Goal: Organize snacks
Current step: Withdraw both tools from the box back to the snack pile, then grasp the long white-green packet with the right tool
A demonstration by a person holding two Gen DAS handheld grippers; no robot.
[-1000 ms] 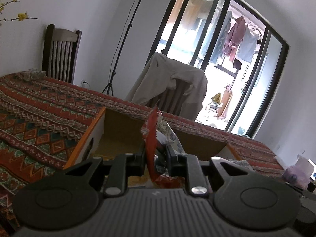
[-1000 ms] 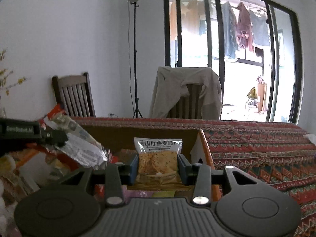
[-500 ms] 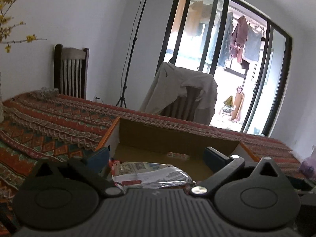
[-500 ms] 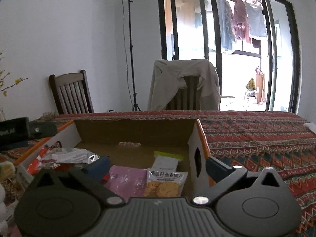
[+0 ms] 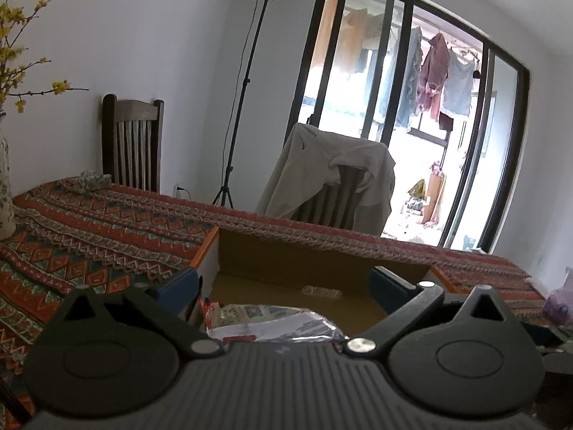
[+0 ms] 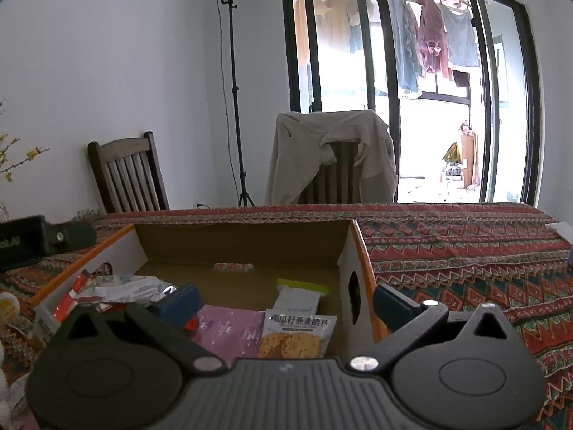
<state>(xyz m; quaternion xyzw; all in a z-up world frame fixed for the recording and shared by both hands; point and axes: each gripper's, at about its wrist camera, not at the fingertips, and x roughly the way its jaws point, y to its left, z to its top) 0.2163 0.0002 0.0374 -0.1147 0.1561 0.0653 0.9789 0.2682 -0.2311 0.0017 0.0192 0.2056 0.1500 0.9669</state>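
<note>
Gaping empty: both hand-held grippers (image 5: 283,283) (image 6: 284,297); box (image 6: 243,242) holds four snack packets (image 6: 297,337).

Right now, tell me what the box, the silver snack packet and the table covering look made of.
Box: corrugated cardboard, matte brown inside, white outside with orange edges. Silver snack packet: probably metallised plastic film, as it is crinkled and glinting. Table covering: woven fabric, matte, with zigzag and diamond bands and a textured border.

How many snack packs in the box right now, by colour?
Right wrist view, cardboard box:
Red-and-silver pack: 1
Pink pack: 1
White pack with crisps picture: 1
White pack with green top: 1
Total: 4
</note>
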